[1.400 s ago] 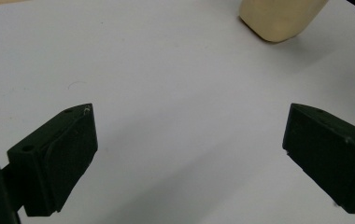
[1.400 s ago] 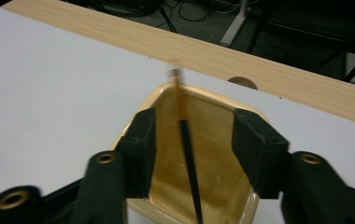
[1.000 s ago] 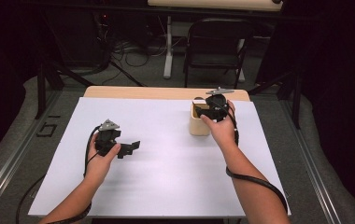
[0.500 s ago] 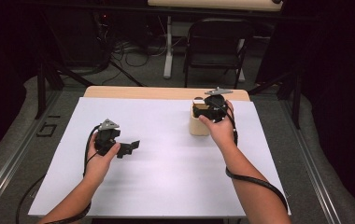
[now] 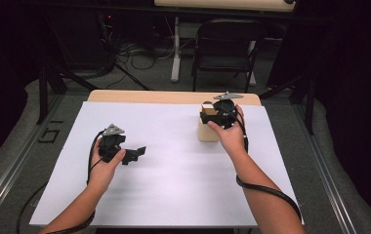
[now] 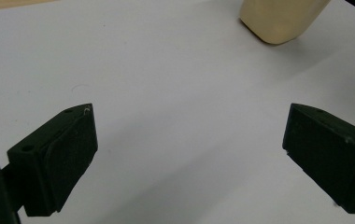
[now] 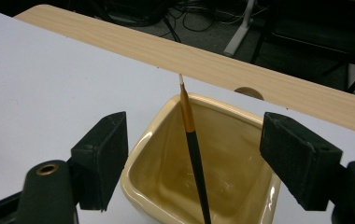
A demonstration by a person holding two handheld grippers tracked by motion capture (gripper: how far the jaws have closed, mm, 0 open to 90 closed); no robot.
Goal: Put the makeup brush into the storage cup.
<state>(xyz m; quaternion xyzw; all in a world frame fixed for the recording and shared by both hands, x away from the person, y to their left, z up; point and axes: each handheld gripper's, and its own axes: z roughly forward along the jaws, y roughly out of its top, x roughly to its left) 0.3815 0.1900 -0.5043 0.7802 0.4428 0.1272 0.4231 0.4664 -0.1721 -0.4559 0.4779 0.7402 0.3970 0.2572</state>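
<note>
A cream square cup (image 7: 153, 136) stands near the table's far edge, with a thin paintbrush (image 7: 193, 148) leaning upright inside it; the brush has a black handle, a gold ferrule and a pale tip. My right gripper (image 7: 196, 125) hangs open just above the cup, one jaw on each side of the brush without touching it. In the high view the right gripper (image 5: 218, 113) covers the top of the cup (image 5: 207, 132). My left gripper (image 5: 135, 152) is open and holds nothing, low over the white table at the left. Between its jaws (image 6: 189, 116) lies bare sheet, and the cup (image 6: 278, 21) stands farther off.
A white sheet (image 5: 174, 170) covers the table, leaving a wooden strip (image 5: 174, 96) along the far edge. Beyond it a black chair (image 5: 225, 48) and cables sit on the floor. Cables trail from both grippers along the forearms.
</note>
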